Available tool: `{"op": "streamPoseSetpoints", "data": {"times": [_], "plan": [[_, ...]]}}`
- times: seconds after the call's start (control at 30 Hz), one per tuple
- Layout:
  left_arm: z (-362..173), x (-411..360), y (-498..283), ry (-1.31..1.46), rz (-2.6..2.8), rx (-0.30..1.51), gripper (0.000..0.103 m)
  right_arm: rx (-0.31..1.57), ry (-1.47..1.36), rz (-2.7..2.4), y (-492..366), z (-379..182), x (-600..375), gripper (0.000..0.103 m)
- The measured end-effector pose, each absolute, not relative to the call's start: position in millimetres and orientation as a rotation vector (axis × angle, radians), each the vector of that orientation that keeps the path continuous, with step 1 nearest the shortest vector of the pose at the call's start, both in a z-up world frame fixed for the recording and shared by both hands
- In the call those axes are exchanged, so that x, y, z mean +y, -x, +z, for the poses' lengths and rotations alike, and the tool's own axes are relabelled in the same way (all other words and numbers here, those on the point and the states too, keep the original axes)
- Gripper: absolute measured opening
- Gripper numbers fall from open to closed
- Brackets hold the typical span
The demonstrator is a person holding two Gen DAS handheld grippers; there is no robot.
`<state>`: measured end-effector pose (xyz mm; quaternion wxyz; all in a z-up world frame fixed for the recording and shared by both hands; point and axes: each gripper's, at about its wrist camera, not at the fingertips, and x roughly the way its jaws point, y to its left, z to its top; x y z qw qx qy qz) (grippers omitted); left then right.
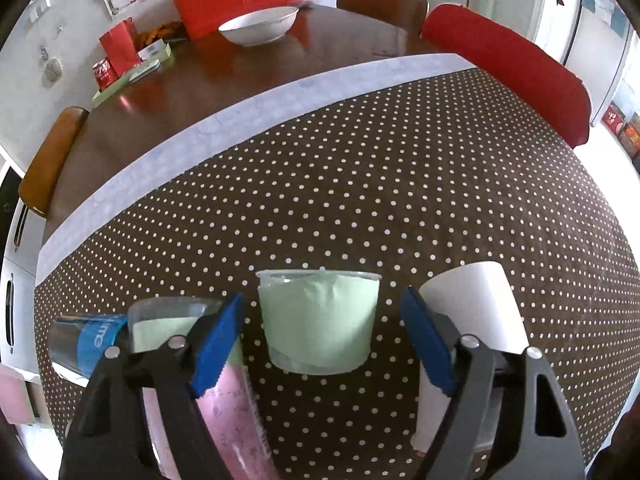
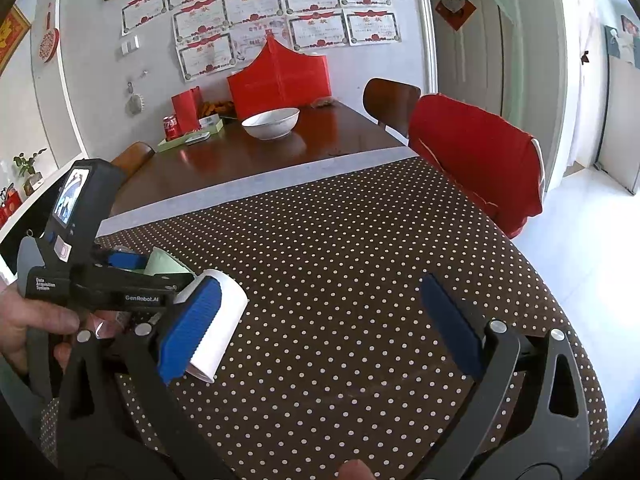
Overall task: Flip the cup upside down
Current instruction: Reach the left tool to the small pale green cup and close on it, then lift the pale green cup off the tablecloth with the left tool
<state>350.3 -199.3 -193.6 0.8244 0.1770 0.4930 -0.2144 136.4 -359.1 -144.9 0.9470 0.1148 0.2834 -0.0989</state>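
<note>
A clear plastic cup with a green label (image 1: 318, 322) stands upright, rim up, on the dotted tablecloth (image 1: 400, 200). My left gripper (image 1: 322, 340) is open, its blue pads on either side of the cup and not touching it. A white paper cup (image 1: 480, 312) stands upside down right of the right pad; it also shows in the right wrist view (image 2: 220, 328). A second green-labelled clear cup (image 1: 168, 324) and a pink cup (image 1: 228, 420) are at the left. My right gripper (image 2: 320, 328) is open and empty above the cloth.
A blue-labelled bottle (image 1: 88, 340) lies at far left. Beyond the cloth, the bare wooden table holds a white bowl (image 1: 260, 26), a red can (image 1: 105, 74) and a green tray (image 1: 132, 76). Red-covered chairs (image 1: 520, 68) stand at the right and far side.
</note>
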Motion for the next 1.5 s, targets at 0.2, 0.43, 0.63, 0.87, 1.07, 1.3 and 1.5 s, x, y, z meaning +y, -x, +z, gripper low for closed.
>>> {"op": "streamPoseSetpoints", "data": {"times": [0.2,0.43,0.63,0.87,1.07,1.3,1.5], "plan": [[-198,-196,-362,-0.357,-0.486,1.083,0.061,0.576,-0.23,-0.207,-137,-145,-359,0.097],[-197,-195,-359,-0.365,-0.5,1.068,0.059,0.571,-0.229,-0.212,-136,-143,-359,0.097],[-188,-179,-357,-0.323,-0.476,1.03,0.059,0.566,-0.22,-0.213,-132,-139,-354,0.097],[-151,-160,-332,-0.253,-0.468,0.95,0.059,0.557,-0.223,-0.212,-125,-133,-348,0.097],[-121,-140,-284,-0.19,-0.463,0.895,0.059,0.524,-0.212,-0.204,-105,-113,-337,0.097],[-113,-108,-199,-0.075,-0.445,0.912,0.059,0.519,-0.213,-0.174,-74,-104,-321,0.097],[-145,-91,-151,-0.069,-0.453,0.976,0.059,0.554,-0.193,-0.139,-50,-111,-300,0.097]]}}
